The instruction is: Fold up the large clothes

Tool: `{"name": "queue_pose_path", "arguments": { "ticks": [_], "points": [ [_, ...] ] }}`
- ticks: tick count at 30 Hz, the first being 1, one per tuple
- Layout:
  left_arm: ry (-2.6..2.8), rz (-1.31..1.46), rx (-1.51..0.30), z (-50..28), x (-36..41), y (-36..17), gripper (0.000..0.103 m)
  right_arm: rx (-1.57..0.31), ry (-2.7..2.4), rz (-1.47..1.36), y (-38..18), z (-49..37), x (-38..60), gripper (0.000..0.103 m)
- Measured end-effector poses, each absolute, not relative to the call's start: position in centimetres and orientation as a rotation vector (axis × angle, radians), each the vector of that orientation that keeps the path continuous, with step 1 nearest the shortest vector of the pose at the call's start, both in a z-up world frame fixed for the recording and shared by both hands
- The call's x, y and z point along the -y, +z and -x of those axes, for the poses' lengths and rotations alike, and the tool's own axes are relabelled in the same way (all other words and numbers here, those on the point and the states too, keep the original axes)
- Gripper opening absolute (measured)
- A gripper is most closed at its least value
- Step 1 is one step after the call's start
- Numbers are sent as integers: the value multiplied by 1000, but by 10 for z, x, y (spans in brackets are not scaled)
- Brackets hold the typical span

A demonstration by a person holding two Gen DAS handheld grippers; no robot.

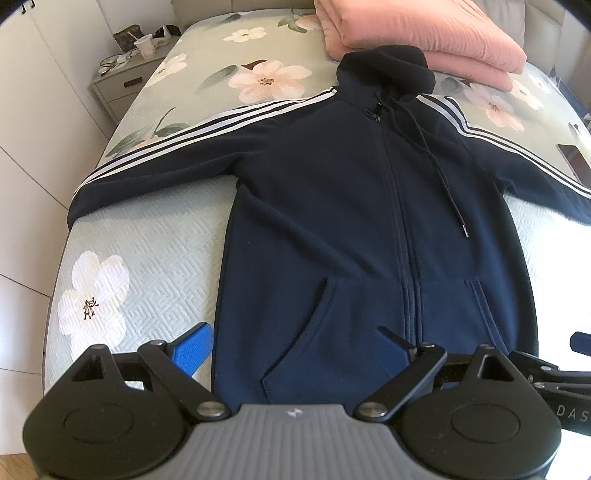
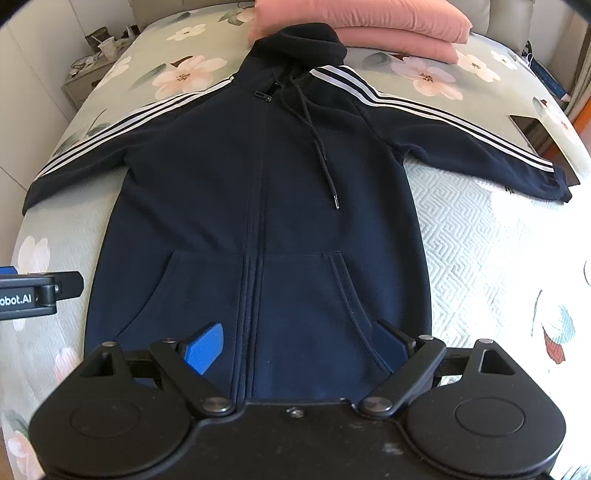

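Hoodie [image 1: 369, 206]: lay flat, zip up, on the bed [image 1: 155, 236]; hem nearest both tongs, hood far end by pink bedding [image 1: 424, 33].
Long axis: ran straight away from the tongs, hem to hood; sleeves spread out sideways.
Left tongs [image 1: 295, 350]: wide, nothing held, over hem's left edge & left pocket.
Right tongs [image 2: 299, 343]: wide, empty, over right pocket.
Nearer: left tongs to left sleeve [image 1: 147, 166], right to right sleeve [image 2: 480, 147].
Views: right cam showed right cuff whole; left cam cut it off, showed nightstand [image 1: 118, 85] clearer.
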State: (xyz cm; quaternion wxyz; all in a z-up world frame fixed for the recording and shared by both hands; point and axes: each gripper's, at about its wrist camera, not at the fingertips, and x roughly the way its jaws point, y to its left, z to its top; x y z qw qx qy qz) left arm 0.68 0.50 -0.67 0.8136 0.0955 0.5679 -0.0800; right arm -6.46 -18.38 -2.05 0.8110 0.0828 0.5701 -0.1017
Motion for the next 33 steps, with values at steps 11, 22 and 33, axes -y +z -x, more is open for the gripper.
{"name": "queue_pose_path", "arguments": {
  "ticks": [11, 22, 33],
  "points": [
    [-164, -211, -1210, -5, -3, -6, 94, -1216, -202, -166, -20, 64, 181, 103],
    [-162, -205, -1213, -5, -3, -5, 94, -1213, -196, -164, -19, 66, 180, 103],
    [-163, -206, -1220, -6, -3, -6, 94, -1215, -196, -160, -20, 64, 179, 103]
  ]
}}
